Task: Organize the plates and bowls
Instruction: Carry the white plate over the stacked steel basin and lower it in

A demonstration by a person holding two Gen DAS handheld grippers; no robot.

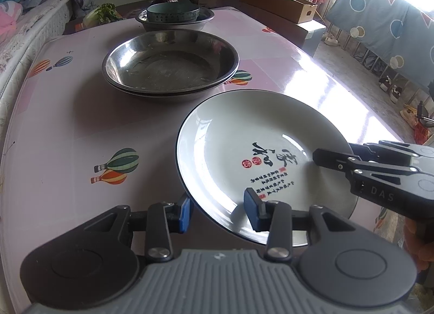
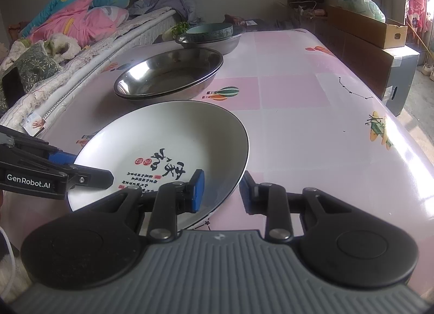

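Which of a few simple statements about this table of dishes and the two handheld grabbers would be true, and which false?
1. Both grabbers straddle the rim of the white plate. True: left gripper, right gripper.
2. The plate is blank. False: it bears black calligraphy and red seals.
3. Metal basins sit nested behind the plate. True.
4. The teal bowl stands on the bare tablecloth. False: it sits inside the far metal basin.
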